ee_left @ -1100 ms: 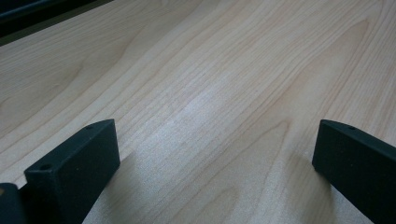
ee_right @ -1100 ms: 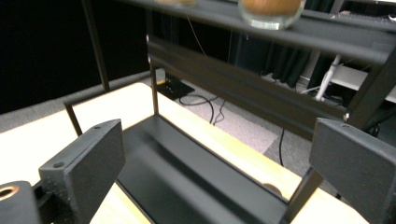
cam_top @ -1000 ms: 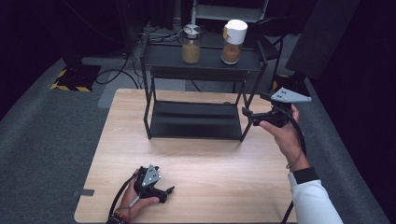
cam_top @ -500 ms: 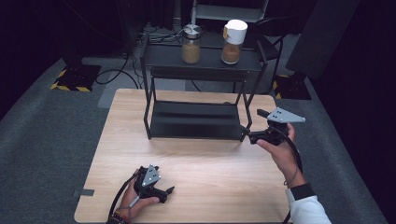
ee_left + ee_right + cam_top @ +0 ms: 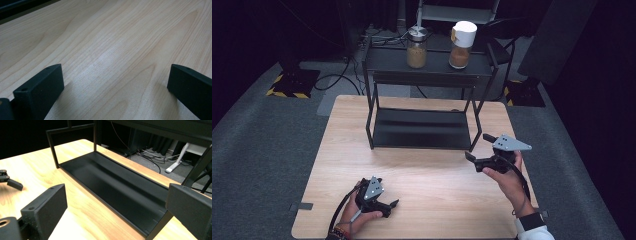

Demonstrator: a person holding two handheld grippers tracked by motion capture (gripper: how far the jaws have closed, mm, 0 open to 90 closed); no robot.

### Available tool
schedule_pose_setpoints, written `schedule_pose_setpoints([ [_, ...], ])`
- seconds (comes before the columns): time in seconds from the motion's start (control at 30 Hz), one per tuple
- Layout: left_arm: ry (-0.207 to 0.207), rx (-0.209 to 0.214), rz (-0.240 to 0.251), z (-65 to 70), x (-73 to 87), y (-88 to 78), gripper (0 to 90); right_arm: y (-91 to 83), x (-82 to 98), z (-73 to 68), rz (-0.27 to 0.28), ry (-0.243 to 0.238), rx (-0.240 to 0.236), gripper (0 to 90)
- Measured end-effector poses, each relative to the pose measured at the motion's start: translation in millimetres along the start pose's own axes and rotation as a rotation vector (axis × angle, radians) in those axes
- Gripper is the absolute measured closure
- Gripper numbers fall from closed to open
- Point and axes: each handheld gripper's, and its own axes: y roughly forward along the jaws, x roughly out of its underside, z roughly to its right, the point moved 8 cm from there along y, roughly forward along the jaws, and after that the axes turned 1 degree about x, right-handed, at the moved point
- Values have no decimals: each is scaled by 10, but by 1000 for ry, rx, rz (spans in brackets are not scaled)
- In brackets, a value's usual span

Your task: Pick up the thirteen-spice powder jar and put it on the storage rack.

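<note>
My right gripper [image 5: 477,146] hangs just off the front right leg of the black rack [image 5: 373,107], its jaws spread wide with nothing between them. In the right gripper view they look straight along the rack's lower shelf [image 5: 117,187], which is bare. My left gripper [image 5: 388,192] lies on the desk [image 5: 432,175] near its front edge, well apart from the rack, jaws also spread and empty over plain wood. The two jars [image 5: 417,49] [image 5: 460,45] stand on the top shelf. I judge the work here is on the right side, so I should keep those jaws wide and clear of the leg and crossbar, and leave my left hand parked.
</note>
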Motion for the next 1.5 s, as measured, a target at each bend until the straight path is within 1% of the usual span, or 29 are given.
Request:
schedule_pose_setpoints([
  [0.4, 0, 0, 0, 0, 0, 0, 1, -20, 354, -134, -20, -14, 2, 35],
  [0.63, 0, 0, 0, 0, 0, 0, 0, -19, 572, -205, -68, -4, 3, 35],
  [0.7, 0, 0, 0, 0, 0, 0, 1, -16, 643, -224, -84, 6, 0, 35],
  [0.87, 0, 0, 0, 0, 0, 0, 1, 5, 766, -291, -150, -8, 2, 35],
  [0.97, 0, 0, 0, 0, 0, 0, 1, 17, 813, -335, -174, -20, 6, 35],
  [1.13, 0, 0, 0, 0, 0, 0, 1, 34, 903, -371, -188, -6, -5, 37],
  [1.17, 0, 0, 0, 0, 0, 0, 0, 39, 928, -378, -189, 4, -7, 38],
  [1.33, 0, 0, 0, 0, 0, 0, 0, 57, 1044, -421, -216, 19, -10, 38],
  [1.4, 0, 0, 0, 0, 0, 0, 1, 59, 1079, -437, -228, 13, -2, 38],
  [1.5, 0, 0, 0, 0, 0, 0, 1, 57, 1127, -442, -237, 29, -1, 39],
])
